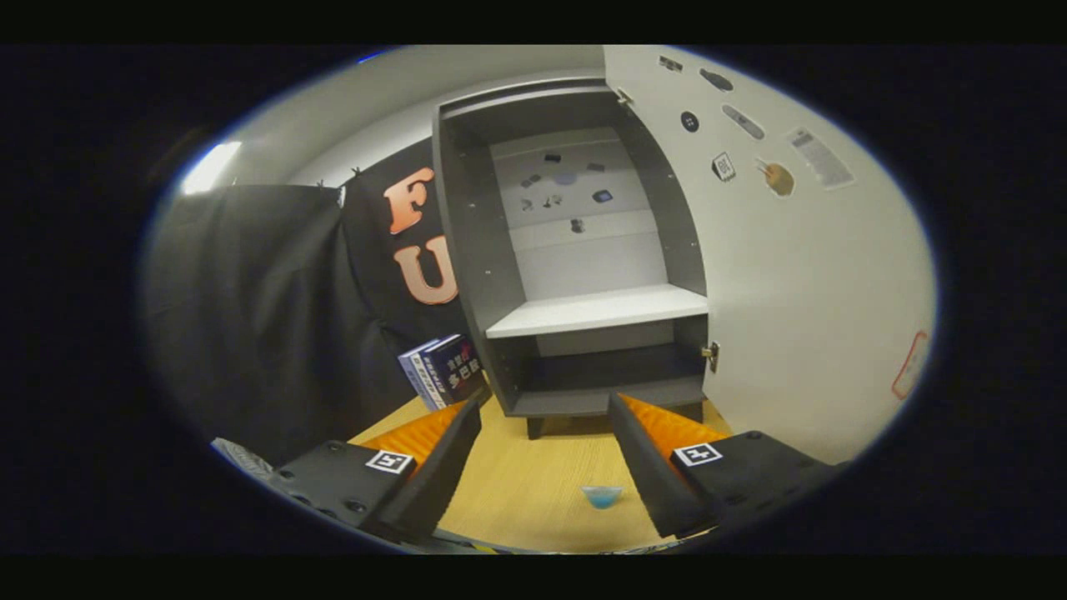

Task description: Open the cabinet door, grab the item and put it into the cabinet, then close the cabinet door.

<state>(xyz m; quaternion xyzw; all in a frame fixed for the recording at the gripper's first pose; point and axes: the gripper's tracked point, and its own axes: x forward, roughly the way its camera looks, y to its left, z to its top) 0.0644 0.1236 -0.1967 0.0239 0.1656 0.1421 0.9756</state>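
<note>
In the gripper view, the gripper (546, 408) is held released, its fingers spread and nothing gripped. A small blue item (602, 497), possibly a cup, is seen on the desk (542, 483) between them. Beyond, the cabinet (583, 250) is stood with its door (800, 275) swung open; books (442, 371) are leaned beside it.

Staged test booth, not a real home: black cloth wall (275, 308), cabinet (575, 250) on wood tabletop (542, 492).
</note>
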